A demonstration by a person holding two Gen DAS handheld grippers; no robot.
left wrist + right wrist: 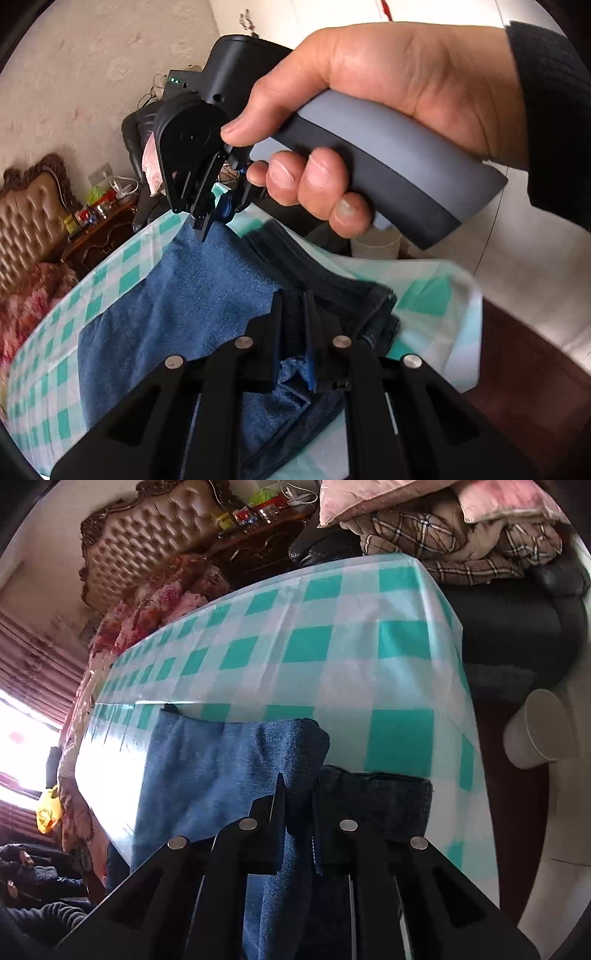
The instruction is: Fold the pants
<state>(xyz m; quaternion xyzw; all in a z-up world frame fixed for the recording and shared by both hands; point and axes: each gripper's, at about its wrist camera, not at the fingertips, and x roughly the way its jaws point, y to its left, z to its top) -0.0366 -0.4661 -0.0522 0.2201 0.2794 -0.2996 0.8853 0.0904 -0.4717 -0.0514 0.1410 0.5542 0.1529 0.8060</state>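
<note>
Left gripper (293, 306): lower centre of the left wrist view, jaws clamped on a dark fold of the pants (192, 295). Denim shows between the two fingers and bunches below them.

Right gripper (297, 794): lower centre of the right wrist view, jaws drawn tight on a blue fold of the pants (221, 768), cloth running down between the fingers. In the left wrist view the same gripper (201, 227) appears at centre left, tips pinching the pants' upper edge. A hand (369, 122) with a dark sleeve (554, 122) grips its grey handle at upper right.

Pants: lying on the checked tablecloth (332, 635). In the right wrist view they fill the lower centre, blue cloth to the left, a darker part to the right, with one edge near the cloth's long crease. In the left wrist view they spread from centre to lower left.

Surroundings, right wrist view: tufted headboard (147, 542) at upper left; plaid blanket (461, 542) and pink pillow (369, 502) at upper right; white cup (539, 731) on its side at the right edge, off the table. Edges are blurred in both views.
</note>
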